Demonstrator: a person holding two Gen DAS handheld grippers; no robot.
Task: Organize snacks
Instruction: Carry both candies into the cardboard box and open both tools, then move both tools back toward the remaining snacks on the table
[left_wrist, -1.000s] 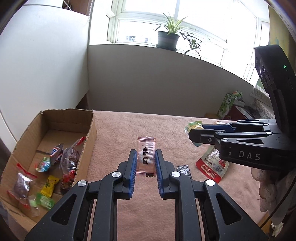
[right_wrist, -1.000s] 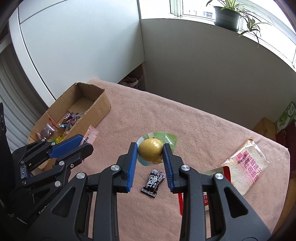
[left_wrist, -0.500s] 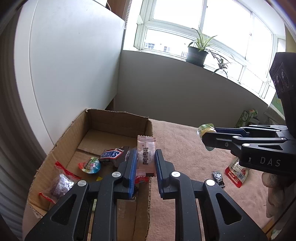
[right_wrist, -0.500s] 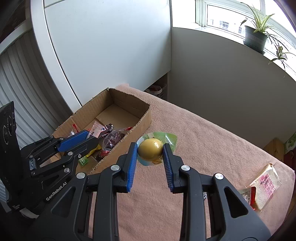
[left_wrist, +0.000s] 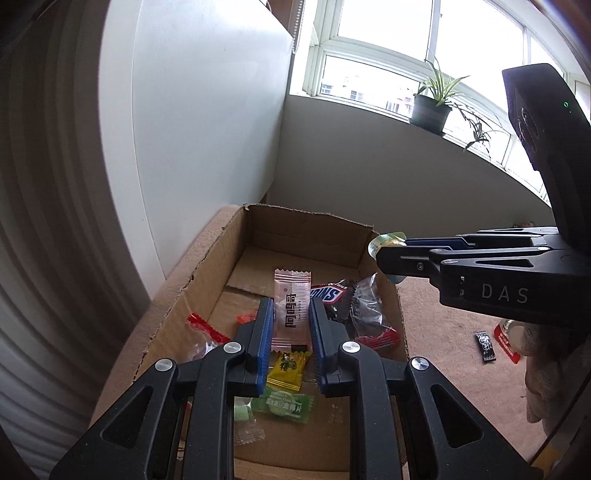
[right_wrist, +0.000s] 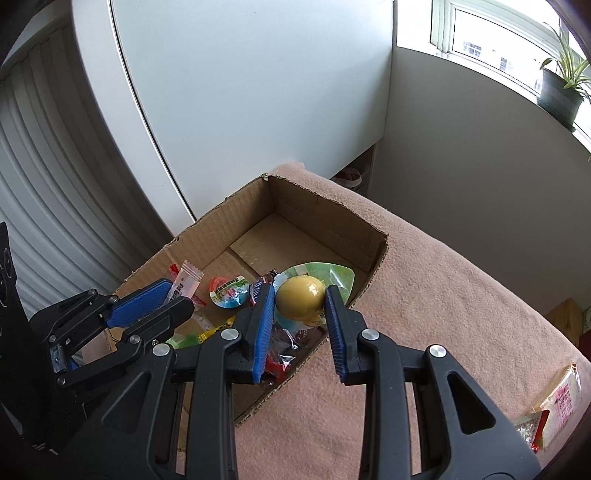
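Note:
My left gripper (left_wrist: 291, 306) is shut on a pink snack sachet (left_wrist: 291, 306) and holds it over the inside of the cardboard box (left_wrist: 303, 225). It also shows in the right wrist view (right_wrist: 159, 299), over the box's near half. My right gripper (right_wrist: 300, 293) is shut on a yellow egg-shaped snack in a clear green-backed wrapper (right_wrist: 298, 299), above the box's right wall (right_wrist: 373, 273). In the left wrist view the right gripper (left_wrist: 388, 254) reaches in from the right at the box's far right corner.
Several wrapped snacks lie in the box: a Snickers bar (left_wrist: 327, 293), a yellow candy (left_wrist: 288, 369), a green sachet (left_wrist: 284, 402). On the pink towel (right_wrist: 443, 295) lie a black sachet (left_wrist: 484, 345), a red packet (left_wrist: 508, 341) and a bread packet (right_wrist: 557, 398).
Both grippers moved left with their snacks. The left one has gone from the box's right wall to over its inside; the right one has reached the box's right wall.

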